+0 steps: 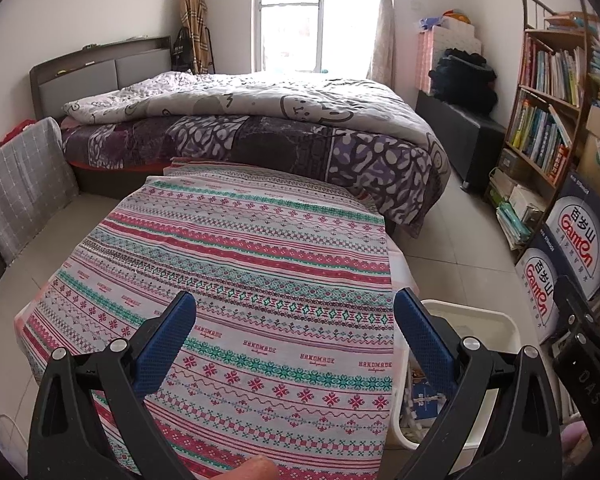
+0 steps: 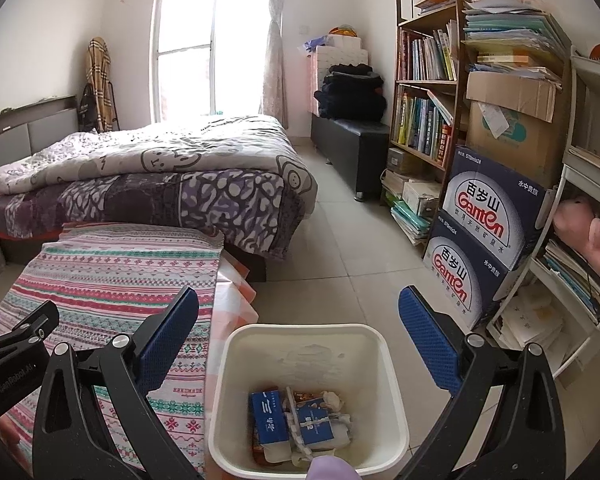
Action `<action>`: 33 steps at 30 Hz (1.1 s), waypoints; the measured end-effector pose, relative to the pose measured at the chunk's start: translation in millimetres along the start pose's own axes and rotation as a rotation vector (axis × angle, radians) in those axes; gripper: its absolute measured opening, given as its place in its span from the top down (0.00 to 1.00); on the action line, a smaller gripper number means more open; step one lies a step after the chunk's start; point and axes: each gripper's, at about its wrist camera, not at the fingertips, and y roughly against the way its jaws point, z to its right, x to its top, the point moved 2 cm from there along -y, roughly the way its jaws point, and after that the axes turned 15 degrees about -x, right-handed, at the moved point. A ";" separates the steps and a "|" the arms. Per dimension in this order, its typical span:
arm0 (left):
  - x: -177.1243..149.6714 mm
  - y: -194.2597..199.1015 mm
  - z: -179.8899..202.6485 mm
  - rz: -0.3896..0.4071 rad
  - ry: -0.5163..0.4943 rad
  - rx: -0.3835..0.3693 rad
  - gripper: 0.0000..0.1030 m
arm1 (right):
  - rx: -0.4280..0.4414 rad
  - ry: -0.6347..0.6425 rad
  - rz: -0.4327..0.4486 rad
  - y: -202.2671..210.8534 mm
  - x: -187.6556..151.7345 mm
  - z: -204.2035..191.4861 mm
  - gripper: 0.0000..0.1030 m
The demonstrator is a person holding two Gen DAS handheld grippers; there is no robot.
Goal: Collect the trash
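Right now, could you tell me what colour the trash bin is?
The trash bin is cream-white, clearest in the right wrist view.

We see the white square trash bin standing upright on the floor below and between the right gripper's spread fingers, holding blue packets and crumpled paper.

Bright daylight blows out the window; fisheye edges bend and darken.
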 end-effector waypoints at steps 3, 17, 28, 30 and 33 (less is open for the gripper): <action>-0.6 -0.9 0.0 -0.003 0.001 -0.001 0.07 | -0.001 -0.001 -0.004 -1.1 -0.3 1.5 0.07; -0.2 -2.1 0.1 -0.005 0.004 0.000 0.07 | -0.001 0.003 -0.010 -3.9 -1.6 0.9 0.07; -2.2 -3.9 -2.2 -0.007 0.000 0.006 0.07 | 0.001 0.009 -0.015 -5.6 -3.6 -0.5 0.07; -2.4 -4.3 -2.4 -0.005 0.001 0.002 0.07 | 0.001 0.011 -0.018 -6.4 -4.3 -0.8 0.07; -2.3 -3.1 -2.7 0.005 0.002 -0.006 0.08 | 0.003 0.014 -0.026 -8.3 -5.8 -2.3 0.07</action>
